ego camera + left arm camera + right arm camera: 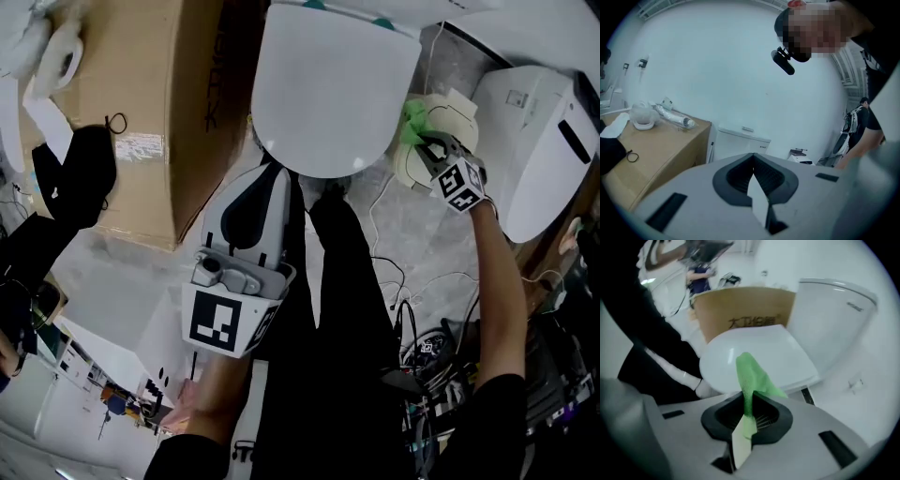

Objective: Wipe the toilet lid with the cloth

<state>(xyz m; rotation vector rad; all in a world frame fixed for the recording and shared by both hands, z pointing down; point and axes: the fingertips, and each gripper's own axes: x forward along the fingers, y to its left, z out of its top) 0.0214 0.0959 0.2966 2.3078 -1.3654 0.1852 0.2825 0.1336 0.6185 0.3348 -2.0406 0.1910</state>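
The white toilet lid (323, 89) lies closed at the top middle of the head view. My right gripper (424, 141) is just off the lid's right edge, shut on a green cloth (412, 117). In the right gripper view the green cloth (752, 376) sticks up from between the jaws of the right gripper (749, 408), with the lid (759, 355) right behind it. My left gripper (274, 173) is held near the lid's front edge, above the person's dark legs. In its own view the left gripper (752, 164) is shut with nothing in it and points at the wall.
A large cardboard box (141, 112) stands to the left of the toilet, with a black item (80, 173) on it. A cream-coloured object (450, 122) and a second white fixture (539, 141) are at the right. Cables (422, 342) cover the floor at the lower right. The cistern (829, 319) rises behind the lid.
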